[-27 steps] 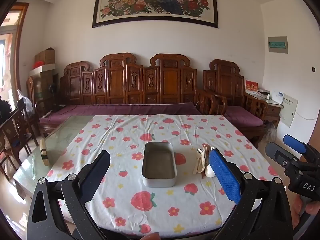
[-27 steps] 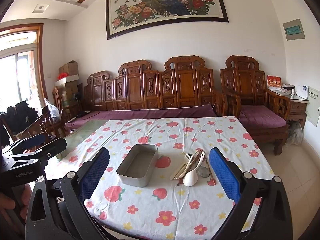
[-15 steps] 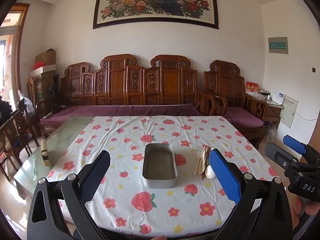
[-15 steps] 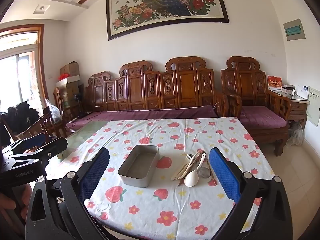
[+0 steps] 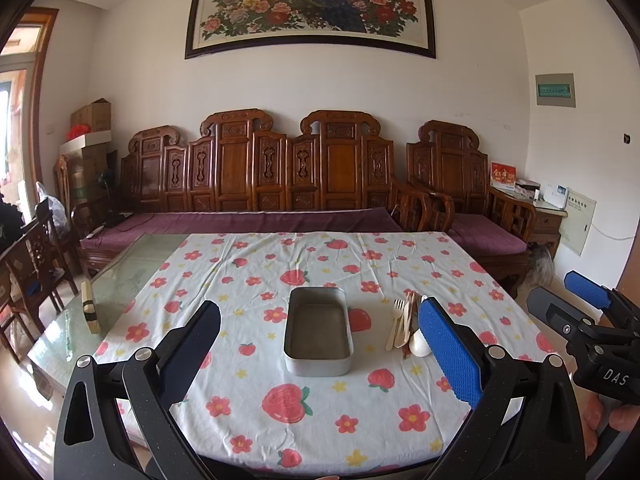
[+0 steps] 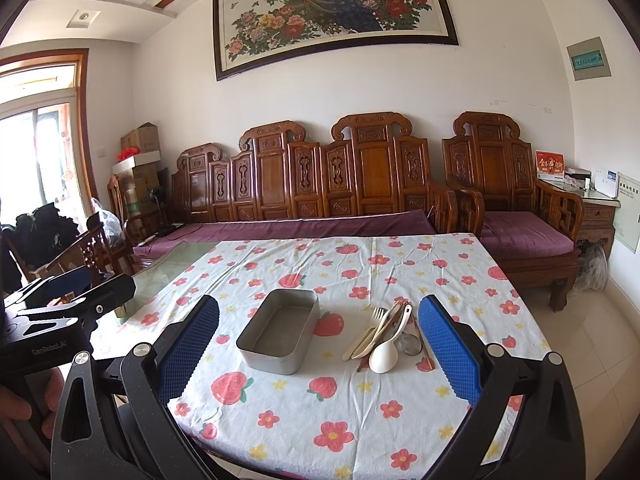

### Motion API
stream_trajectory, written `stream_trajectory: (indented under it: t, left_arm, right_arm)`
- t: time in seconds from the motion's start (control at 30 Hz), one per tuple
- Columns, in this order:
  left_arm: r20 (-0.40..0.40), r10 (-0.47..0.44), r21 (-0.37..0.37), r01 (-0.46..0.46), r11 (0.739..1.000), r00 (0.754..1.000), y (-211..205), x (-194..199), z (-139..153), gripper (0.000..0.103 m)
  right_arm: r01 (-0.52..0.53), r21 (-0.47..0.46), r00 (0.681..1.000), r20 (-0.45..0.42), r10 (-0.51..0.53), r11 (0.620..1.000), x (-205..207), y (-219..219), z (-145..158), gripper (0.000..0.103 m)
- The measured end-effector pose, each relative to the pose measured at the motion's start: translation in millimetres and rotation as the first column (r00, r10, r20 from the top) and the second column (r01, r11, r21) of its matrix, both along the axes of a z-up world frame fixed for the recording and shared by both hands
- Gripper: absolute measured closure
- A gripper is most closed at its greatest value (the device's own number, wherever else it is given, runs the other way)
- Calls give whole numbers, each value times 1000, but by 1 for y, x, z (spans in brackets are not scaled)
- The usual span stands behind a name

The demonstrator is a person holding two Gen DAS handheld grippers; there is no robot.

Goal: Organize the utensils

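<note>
Two claws hang spread wide over the near edge of the surface (image 5: 248, 432), nothing between their pads. From the left claw (image 5: 320, 344), the metal tin (image 5: 319, 330) lies dead ahead at 12 o'clock, bare patterned cloth (image 5: 360, 408) all around it. At 1 o'clock, the utensils (image 5: 404, 326) lie bunched just right of the tin, apart from it. From the right claw (image 6: 320, 344), the tin (image 6: 280, 330) sits at 11 o'clock and the utensils (image 6: 384, 336) at 1 o'clock. Beyond them the cloth runs clear to the far edge, a wooden bench (image 6: 320, 184) behind.
</note>
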State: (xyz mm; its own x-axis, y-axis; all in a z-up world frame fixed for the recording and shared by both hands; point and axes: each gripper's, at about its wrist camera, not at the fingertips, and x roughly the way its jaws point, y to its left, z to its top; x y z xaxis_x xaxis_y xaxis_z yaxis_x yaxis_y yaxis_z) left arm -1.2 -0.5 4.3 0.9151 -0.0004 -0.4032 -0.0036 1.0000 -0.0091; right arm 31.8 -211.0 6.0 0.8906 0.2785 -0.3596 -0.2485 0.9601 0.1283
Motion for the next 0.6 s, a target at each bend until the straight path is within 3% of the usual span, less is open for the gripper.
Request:
stream_trajectory:
  t: [0.6]
  left_arm:
    - [6,0,1,0,1000,1000,-4,0,11,7]
  right_arm:
    - [-1,0,1000,0,1,1000,0,-1,3,3]
